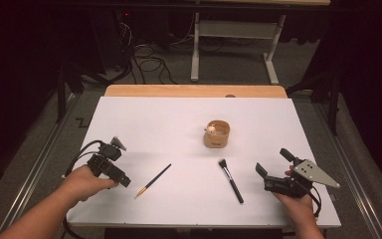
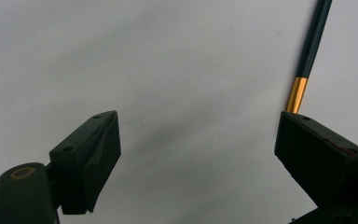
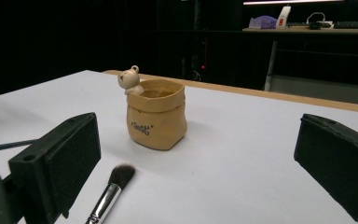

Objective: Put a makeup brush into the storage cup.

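Observation:
A tan sack-shaped pot point(image 1: 217, 134) with a small bear figure on its rim stands upright near the middle of the white sheet. A thin dark paintbrush point(image 1: 153, 180) with a gold ferrule lies slantwise at front left. A black-handled makeup brush point(image 1: 230, 180) lies at front right. My left gripper point(image 1: 121, 164) is just left of the thin brush, open, with nothing between its jaws. In the left gripper view the left gripper point(image 2: 199, 119) looks down on bare sheet, and the paintbrush point(image 2: 307, 51) runs up from behind the right jaw. My right gripper point(image 3: 196, 123) is open and faces the pot point(image 3: 156, 116); the makeup brush point(image 3: 114, 186) lies close to its left jaw.
The white sheet point(image 1: 179, 114) covers most of a wooden table point(image 1: 194, 90), whose far edge shows bare. Beyond it stand a white table frame point(image 1: 234, 30) and loose cables point(image 1: 149, 64) on the floor. Metal rails run along both sides.

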The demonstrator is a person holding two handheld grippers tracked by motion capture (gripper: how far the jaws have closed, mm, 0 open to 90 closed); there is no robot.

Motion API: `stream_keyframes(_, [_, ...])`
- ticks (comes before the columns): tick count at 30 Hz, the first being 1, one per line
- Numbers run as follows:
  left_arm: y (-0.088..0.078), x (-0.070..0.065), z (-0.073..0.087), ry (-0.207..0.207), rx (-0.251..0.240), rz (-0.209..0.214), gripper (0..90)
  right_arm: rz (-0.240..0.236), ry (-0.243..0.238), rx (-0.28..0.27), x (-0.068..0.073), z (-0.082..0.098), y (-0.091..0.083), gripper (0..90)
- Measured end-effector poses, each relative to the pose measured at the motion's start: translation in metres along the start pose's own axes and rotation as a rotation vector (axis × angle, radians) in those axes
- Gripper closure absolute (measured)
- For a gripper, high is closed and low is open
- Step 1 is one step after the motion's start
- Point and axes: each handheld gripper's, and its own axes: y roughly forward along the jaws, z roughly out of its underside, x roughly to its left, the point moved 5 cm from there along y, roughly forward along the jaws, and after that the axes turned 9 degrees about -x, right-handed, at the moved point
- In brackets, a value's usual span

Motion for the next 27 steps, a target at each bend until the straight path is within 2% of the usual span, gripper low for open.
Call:
stream_keyframes(8, [-0.001,-0.004,-0.001,0.011,-0.016,0.028,16.2,0.002,0.002,-0.001,0.0,0.0,0.0,1.7])
stream_keyframes(13, [0.002,-0.014,-0.004,0.025,-0.038,0.054,17.6,0.002,0.001,-0.002,0.0,-0.001,-0.001,1.7])
stream_keyframes(17, [0.005,-0.018,-0.006,0.026,-0.048,0.056,17.7,-0.002,-0.007,-0.003,0.0,-0.001,-0.001,1.7])
stream_keyframes(20, [0.007,-0.022,-0.009,0.027,-0.06,0.068,21.1,0.001,-0.006,-0.003,0.0,-0.001,-0.001,1.7])
stream_keyframes(23, [0.009,-0.029,-0.012,0.033,-0.063,0.08,23.7,0.001,-0.006,-0.005,0.0,-0.001,-0.001,1.8])
stream_keyframes(27, [0.013,-0.035,-0.013,0.05,-0.058,0.093,22.8,0.0,-0.01,-0.009,0.0,-0.001,-0.001,1.8])
